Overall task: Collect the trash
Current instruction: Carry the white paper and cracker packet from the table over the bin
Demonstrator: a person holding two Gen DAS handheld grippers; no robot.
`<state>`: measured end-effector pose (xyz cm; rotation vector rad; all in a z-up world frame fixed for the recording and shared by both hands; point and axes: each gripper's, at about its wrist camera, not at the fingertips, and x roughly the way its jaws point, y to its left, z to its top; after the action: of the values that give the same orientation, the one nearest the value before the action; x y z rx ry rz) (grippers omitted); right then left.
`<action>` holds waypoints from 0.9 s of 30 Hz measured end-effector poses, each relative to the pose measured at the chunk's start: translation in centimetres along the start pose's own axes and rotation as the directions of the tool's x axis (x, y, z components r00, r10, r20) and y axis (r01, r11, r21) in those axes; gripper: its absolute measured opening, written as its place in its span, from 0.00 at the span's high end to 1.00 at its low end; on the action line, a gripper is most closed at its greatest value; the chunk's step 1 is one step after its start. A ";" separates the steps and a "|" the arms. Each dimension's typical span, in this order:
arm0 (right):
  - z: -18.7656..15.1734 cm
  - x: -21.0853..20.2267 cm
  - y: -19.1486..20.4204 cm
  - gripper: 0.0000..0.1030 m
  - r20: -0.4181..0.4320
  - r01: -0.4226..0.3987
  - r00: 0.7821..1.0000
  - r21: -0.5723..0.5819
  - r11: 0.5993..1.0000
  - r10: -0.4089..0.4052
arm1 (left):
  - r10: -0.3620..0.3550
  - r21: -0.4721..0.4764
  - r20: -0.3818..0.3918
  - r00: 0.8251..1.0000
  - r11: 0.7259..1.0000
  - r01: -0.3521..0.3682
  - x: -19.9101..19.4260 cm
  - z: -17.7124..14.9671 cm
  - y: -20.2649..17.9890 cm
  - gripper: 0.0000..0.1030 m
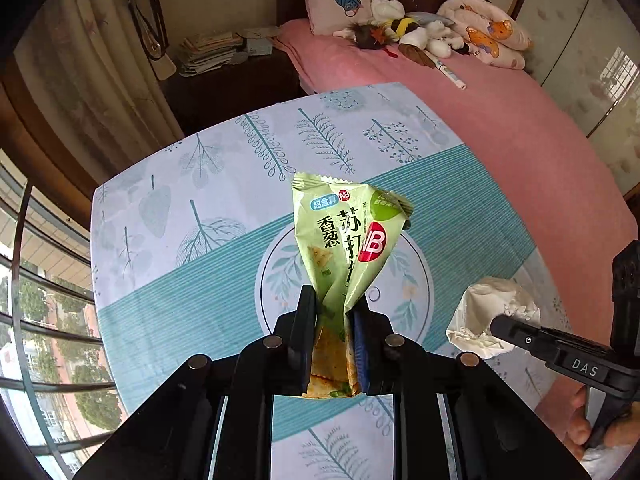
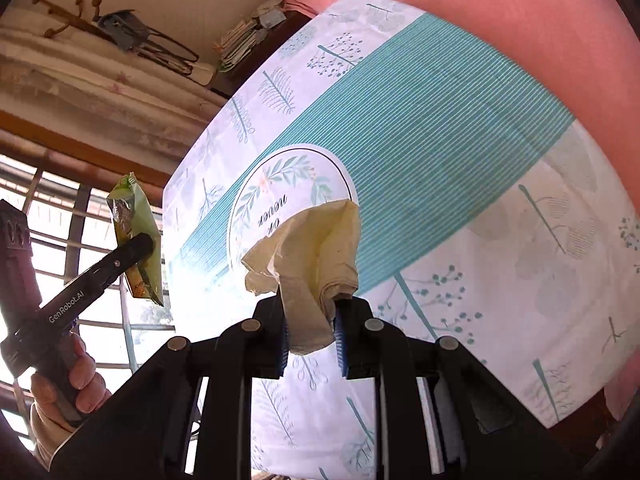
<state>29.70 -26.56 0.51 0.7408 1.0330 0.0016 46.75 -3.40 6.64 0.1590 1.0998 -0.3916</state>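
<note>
Both pieces are lifted off the worktop point(image 1: 168, 208): left gripper point(image 1: 334, 312) clamped on the green snack wrapper point(image 1: 344, 236), right gripper point(image 2: 310, 312) clamped on the crumpled tissue point(image 2: 308, 248); binning likely remains, no bin visible

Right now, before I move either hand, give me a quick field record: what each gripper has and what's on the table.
left gripper: shut on the green snack wrapper, held up above the table
right gripper: shut on the crumpled tissue, also lifted
table: leaf-print cloth with a teal band; no loose trash visible in either view
bin or bag: none in view
behind the table: pink bed with stuffed toys
</note>
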 end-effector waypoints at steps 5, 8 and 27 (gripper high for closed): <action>-4.5 -6.4 -0.4 0.86 -0.011 -0.048 0.999 -0.162 0.986 0.047 | 0.071 -0.046 0.073 0.995 0.997 -0.068 -7.6 -7.9 -5.2 0.84; -7.2 -9.9 -1.2 0.86 -0.020 -0.061 0.998 -0.235 0.970 0.058 | 0.103 -0.067 0.111 0.988 0.993 -0.096 -11.1 -12.7 -8.9 0.84; -25.0 -15.1 -11.7 0.86 -0.193 0.007 0.976 -0.417 0.909 -0.096 | 0.084 -0.188 -0.047 0.995 0.978 -0.092 -13.2 -37.1 -22.8 0.84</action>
<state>-1.72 -26.63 -1.66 0.3272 1.2040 0.2529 1.79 -9.63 3.19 0.0459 1.1580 -0.2031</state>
